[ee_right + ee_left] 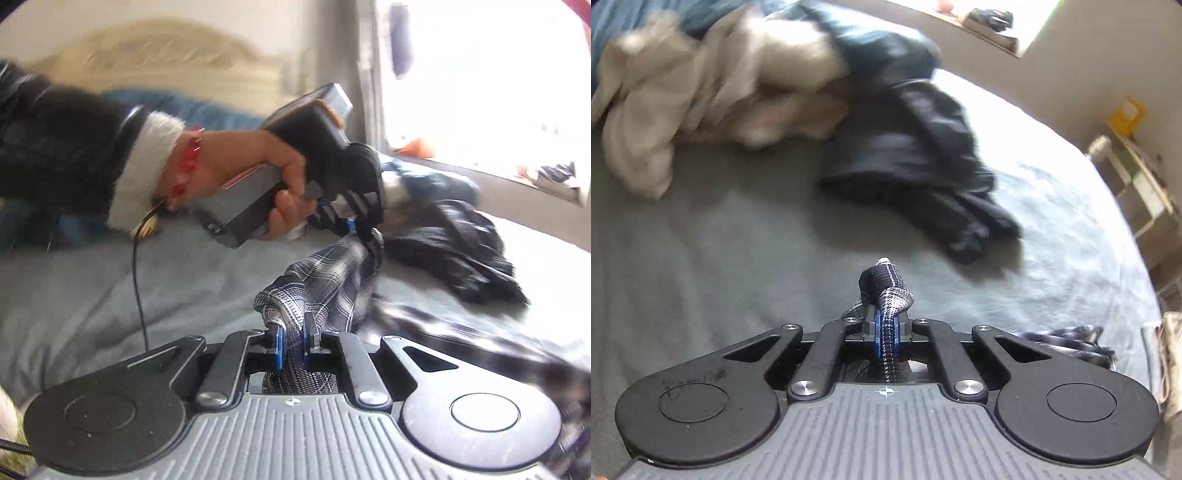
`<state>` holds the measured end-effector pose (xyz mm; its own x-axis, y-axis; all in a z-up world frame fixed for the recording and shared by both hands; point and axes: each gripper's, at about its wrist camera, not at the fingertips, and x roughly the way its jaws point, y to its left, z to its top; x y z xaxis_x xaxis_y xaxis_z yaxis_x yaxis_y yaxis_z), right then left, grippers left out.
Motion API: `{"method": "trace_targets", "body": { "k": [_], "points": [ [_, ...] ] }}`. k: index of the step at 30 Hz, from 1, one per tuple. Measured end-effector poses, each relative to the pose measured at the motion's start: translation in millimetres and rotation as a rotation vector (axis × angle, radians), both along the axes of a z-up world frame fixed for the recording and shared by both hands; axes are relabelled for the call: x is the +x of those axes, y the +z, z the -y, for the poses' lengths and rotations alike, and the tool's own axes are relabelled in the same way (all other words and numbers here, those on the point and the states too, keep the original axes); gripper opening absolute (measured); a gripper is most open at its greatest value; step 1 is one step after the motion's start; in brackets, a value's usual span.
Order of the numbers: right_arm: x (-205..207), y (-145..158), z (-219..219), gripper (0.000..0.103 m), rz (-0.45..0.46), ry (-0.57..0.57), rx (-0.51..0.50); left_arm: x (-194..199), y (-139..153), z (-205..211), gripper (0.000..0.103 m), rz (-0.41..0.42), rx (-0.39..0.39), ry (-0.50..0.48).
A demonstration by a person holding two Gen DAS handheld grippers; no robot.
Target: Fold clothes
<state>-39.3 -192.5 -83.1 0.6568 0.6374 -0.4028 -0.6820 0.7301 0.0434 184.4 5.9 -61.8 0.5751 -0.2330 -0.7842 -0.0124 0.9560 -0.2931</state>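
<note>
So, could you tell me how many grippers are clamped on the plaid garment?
2. The left gripper pinches a bunched fold of the plaid garment; the right gripper clamps another part, nearer the camera. Nothing suggests a hidden third.

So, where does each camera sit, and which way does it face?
Left wrist: on the left gripper, looking down at the bed; jaws shut on plaid cloth; no hand shows.
Right wrist: on the right gripper, facing across the bed toward the window; shows the person's left hand.
Shared: plaid cloth, black garment, bed.
</note>
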Motion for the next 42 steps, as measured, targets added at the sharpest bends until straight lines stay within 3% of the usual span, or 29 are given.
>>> {"method": "trace_targets", "body": {
  "k": [6,14,22,25,27,29,34,36,39,42],
  "points": [
    [3.4,8.0,79.2,0.01,-0.039,-0.201,0.184,10.0,27.7,108.5,0.004,0.064,0.107,-0.143],
    [-1.7,-11.9,173.6,0.01,-0.082,-0.413,0.321,10.6,12.0,248.0,0.004,0.093,0.247,-0.372],
    [4.5,-44.2,241.3,0.01,-0.157,-0.556,0.445,9.9,-8.8,320.3,0.004,0.102,0.336,-0.461],
    [5.3,-56.5,257.7,0.01,-0.19,-0.592,0.48,10.4,-22.4,340.0,0.01,0.058,0.343,-0.56],
    [5.0,-68.0,266.1,0.01,-0.234,-0.618,0.509,8.1,-26.1,344.2,0.041,0.067,0.322,-0.613],
    [7.3,-82.0,275.7,0.01,-0.302,-0.642,0.571,3.8,-17.6,338.2,0.054,0.108,0.276,-0.623],
    [8.8,-110.7,305.4,0.013,-0.47,-0.68,0.798,-1.6,25.2,295.6,0.064,0.194,0.219,-0.601],
    [3.8,-115.4,316.3,0.023,-0.502,-0.721,0.867,-6.7,46.3,267.5,0.066,0.216,0.235,-0.599],
    [-2.7,-112.9,329.6,0.038,-0.487,-0.784,0.891,-24.3,71.4,218.5,0.068,0.249,0.303,-0.611],
    [-4.5,-99.6,331.5,0.04,-0.45,-0.802,0.842,-48.4,79.3,167.2,0.07,0.258,0.363,-0.622]
  ]
}}
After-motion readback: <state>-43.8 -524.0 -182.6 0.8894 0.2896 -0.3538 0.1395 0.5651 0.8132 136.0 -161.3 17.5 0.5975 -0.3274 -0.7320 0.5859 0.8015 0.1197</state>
